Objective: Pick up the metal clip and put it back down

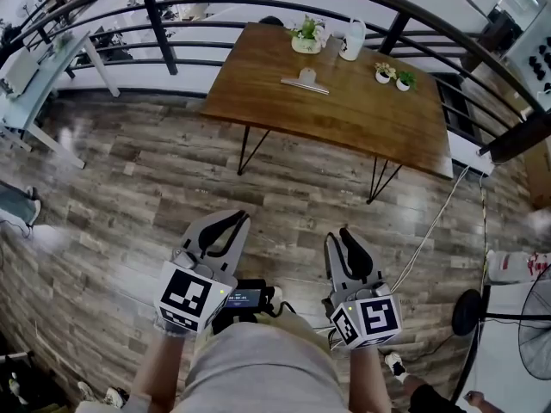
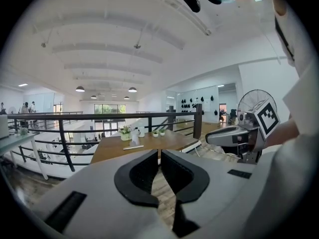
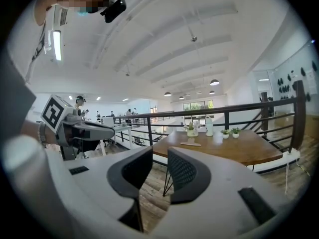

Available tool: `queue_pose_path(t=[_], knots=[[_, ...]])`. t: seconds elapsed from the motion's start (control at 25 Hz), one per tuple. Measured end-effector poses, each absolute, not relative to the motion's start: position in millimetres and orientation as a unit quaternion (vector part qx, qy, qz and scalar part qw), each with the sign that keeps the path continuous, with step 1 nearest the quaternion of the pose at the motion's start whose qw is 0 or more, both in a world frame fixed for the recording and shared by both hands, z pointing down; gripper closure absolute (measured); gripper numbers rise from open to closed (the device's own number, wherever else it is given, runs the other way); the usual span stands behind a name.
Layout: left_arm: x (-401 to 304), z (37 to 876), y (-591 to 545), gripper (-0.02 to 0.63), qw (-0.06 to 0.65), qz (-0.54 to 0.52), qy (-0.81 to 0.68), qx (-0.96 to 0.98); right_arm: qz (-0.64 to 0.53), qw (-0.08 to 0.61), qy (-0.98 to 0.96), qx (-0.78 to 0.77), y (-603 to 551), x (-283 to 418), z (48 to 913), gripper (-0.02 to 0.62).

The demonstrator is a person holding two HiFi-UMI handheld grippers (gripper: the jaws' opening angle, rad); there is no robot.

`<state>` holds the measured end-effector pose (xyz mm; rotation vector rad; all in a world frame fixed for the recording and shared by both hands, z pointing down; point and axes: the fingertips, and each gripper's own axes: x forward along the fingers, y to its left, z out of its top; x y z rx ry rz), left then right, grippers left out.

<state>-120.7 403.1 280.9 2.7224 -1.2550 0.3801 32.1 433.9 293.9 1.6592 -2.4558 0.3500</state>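
The metal clip lies flat on the far brown wooden table, near its back edge. It also shows small in the left gripper view as the clip and in the right gripper view as the clip. Both grippers are held close to the person's body over the wood floor, far short of the table. My left gripper is shut and holds nothing. My right gripper is open by a narrow gap, and nothing is between its pads.
On the table stand a potted plant, a white jug and two small plant pots. A black railing runs behind it. A white desk is at the left, a fan and a cable at the right.
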Motion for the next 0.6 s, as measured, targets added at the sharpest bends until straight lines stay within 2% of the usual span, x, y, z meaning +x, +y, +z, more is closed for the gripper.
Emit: queue_pose_path(t=[0.08,0.24,0.6], knots=[[-121.7,280.1,404.1,0.573,0.065,0.122,-0.419,0.898,0.118,0.077,-0.819,0.556,435.6,33.7,292.7,0.485],[-119.7,280.6,407.1,0.496,0.070,0.127,-0.417,0.897,0.122,0.077,-0.819,0.556,437.5,37.0,292.0,0.477],[-113.8,273.0,419.3,0.492,0.058,0.138,-0.422,0.894,0.124,0.076,-0.823,0.548,443.2,43.4,285.5,0.477]])
